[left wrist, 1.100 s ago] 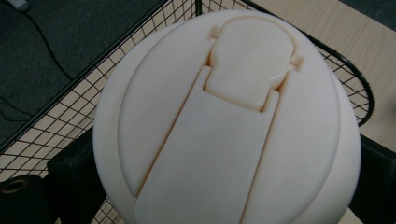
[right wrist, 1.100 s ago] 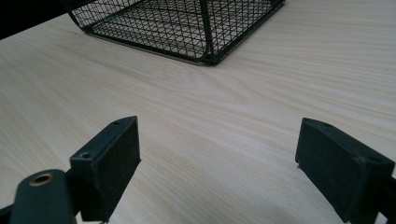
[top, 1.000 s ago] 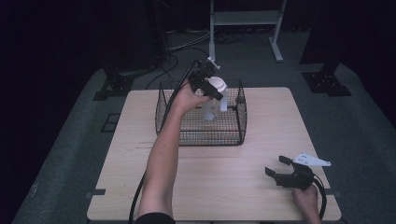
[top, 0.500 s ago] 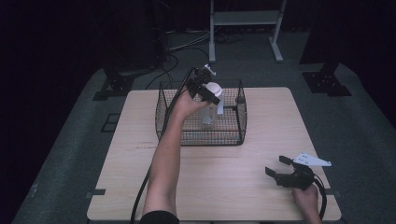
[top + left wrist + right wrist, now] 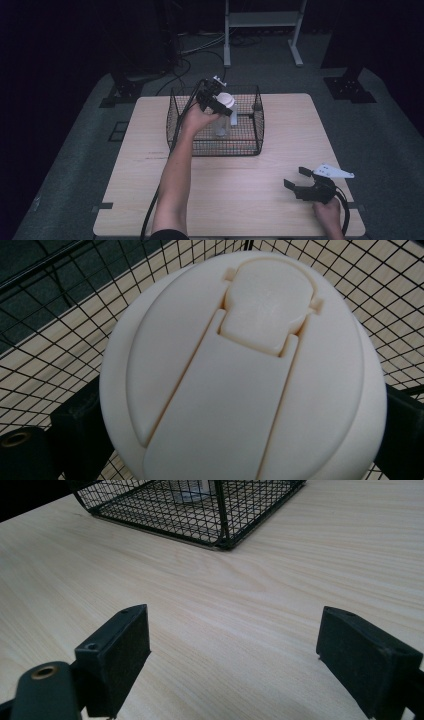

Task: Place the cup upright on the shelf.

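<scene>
Now, bottle (image 5: 223, 116) clamped in left gripper (image 5: 220, 106), inside wire basket (image 5: 250, 145)

Two black handheld grippers are seen. The left gripper (image 5: 212, 97) trails a thick black cable. The right gripper (image 5: 300, 180) carries a grey three-cornered plate; its square black jaw pads have small screw holes.

Lab or recording studio, not a home. Bare light-wood desk (image 5: 250, 200) stands alone on grey carpet (image 5: 385, 145), surroundings blacked out. Cables (image 5: 197, 50) trail across the floor at 12 o'clock beside a white metal stand frame (image 5: 262, 20). Black stand feet (image 5: 350, 87) at 2 and 10 o'clock. Tape marks at the desk's edges.
</scene>
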`<state>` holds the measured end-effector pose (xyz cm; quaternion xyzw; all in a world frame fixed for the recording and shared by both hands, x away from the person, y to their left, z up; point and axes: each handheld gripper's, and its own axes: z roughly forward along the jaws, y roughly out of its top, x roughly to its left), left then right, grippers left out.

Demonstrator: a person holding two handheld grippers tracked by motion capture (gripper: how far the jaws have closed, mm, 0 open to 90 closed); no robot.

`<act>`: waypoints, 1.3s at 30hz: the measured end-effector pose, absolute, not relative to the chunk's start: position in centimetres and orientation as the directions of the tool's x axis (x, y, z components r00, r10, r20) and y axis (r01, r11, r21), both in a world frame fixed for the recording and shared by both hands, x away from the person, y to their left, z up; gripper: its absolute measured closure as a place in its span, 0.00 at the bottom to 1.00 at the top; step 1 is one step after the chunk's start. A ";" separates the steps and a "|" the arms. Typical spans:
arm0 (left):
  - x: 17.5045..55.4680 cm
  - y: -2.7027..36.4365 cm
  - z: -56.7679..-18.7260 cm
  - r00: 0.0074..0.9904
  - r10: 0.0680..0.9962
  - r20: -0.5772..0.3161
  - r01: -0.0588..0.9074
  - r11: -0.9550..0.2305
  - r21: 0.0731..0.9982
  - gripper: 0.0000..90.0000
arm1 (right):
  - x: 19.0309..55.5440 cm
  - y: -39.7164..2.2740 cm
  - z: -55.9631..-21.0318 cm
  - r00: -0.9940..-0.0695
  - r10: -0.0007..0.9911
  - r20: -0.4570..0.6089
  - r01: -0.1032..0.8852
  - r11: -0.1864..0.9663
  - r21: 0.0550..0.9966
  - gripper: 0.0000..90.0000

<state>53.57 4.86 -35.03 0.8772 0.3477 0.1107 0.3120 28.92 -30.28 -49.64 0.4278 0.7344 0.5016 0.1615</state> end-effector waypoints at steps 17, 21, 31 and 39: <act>53.4 5.5 -35.1 0.742 0.670 -0.036 0.537 -0.561 0.630 0.05 | 29.0 -30.2 -49.7 -0.594 0.780 0.196 0.474 0.142 0.869 0.14; 53.3 5.4 -35.1 0.745 0.666 -0.031 0.532 -0.566 0.630 0.05 | 29.0 -30.2 -49.7 -0.591 0.782 0.197 0.476 0.141 0.868 0.14; 53.1 5.4 -35.2 0.751 0.660 -0.027 0.522 -0.568 0.636 0.05 | 29.0 -30.1 -49.7 -0.590 0.785 0.189 0.476 0.150 0.867 0.14; 52.7 5.8 -34.9 0.751 0.660 -0.022 0.517 -0.567 0.641 0.02 | 29.0 -30.1 -49.7 -0.592 0.785 0.184 0.474 0.154 0.867 0.14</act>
